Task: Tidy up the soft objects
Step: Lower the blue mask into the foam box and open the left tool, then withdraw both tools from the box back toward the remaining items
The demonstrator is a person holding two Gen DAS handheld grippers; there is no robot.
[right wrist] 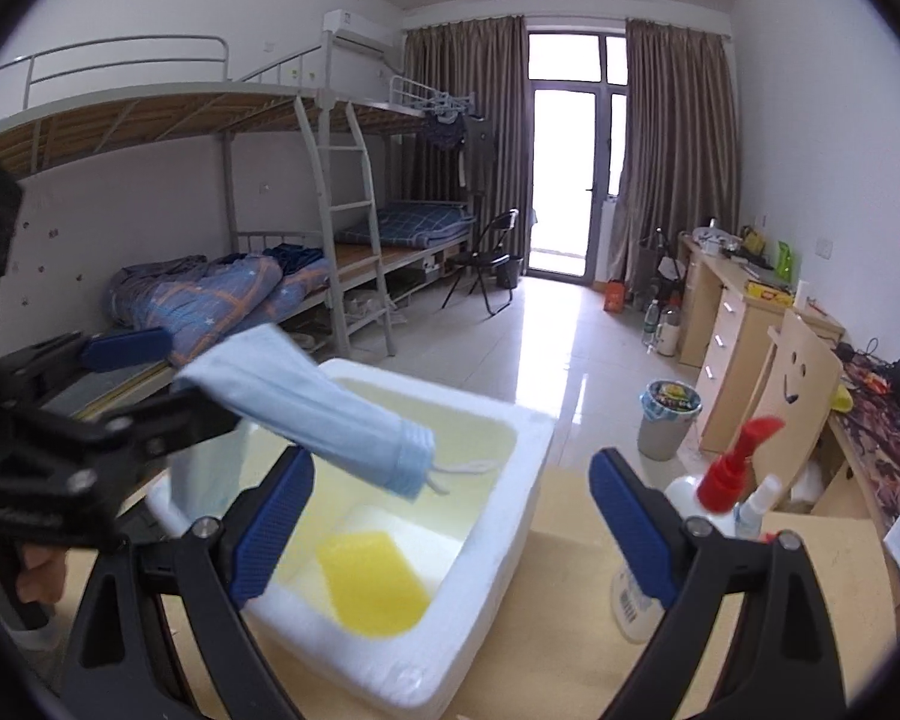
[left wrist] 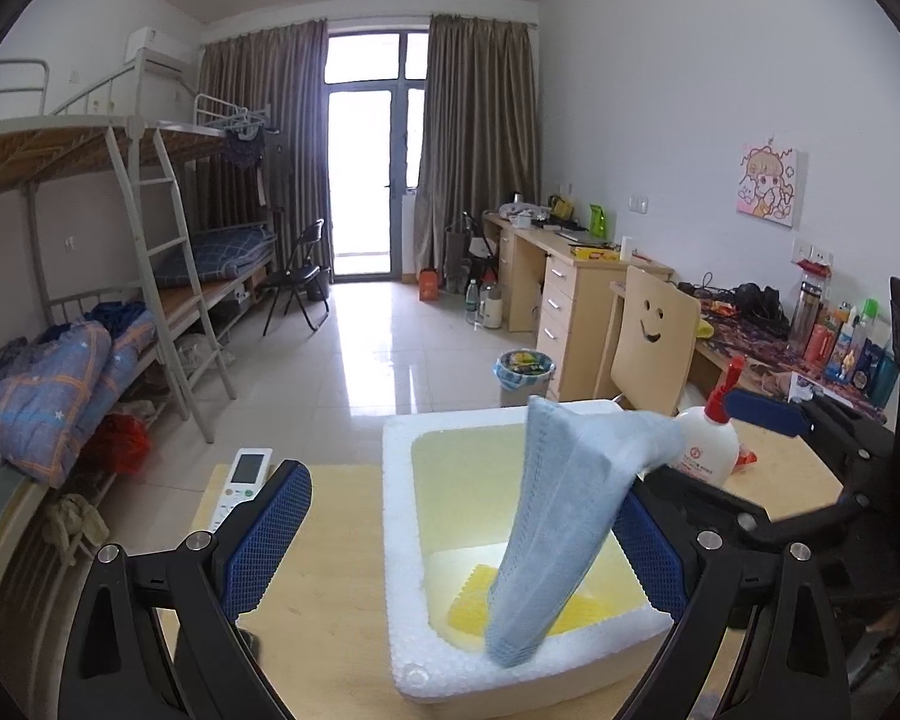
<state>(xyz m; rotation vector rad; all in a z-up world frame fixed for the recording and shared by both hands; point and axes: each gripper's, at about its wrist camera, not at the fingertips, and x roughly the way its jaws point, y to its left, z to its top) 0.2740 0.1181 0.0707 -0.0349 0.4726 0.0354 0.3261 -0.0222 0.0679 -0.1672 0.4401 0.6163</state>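
A light blue face mask [left wrist: 570,510] drapes from the tip of my left gripper's right finger and hangs down into a white foam box [left wrist: 399,540]. My left gripper [left wrist: 462,486] is wide open over the box and clamps nothing. A yellow sponge [left wrist: 474,594] lies on the box floor. In the right wrist view the mask [right wrist: 324,414] slants over the box [right wrist: 510,540], above the sponge [right wrist: 372,588]. My right gripper [right wrist: 450,462] is open and empty, just behind the box. One of its blue pads [left wrist: 762,411] shows behind the bottle.
A white bottle with a red pump [left wrist: 705,450] [right wrist: 636,588] stands right of the box, with a small spray bottle [right wrist: 756,504] beside it. A white remote [left wrist: 243,480] lies on the wooden table at the left. A hand [right wrist: 36,576] holds the left gripper.
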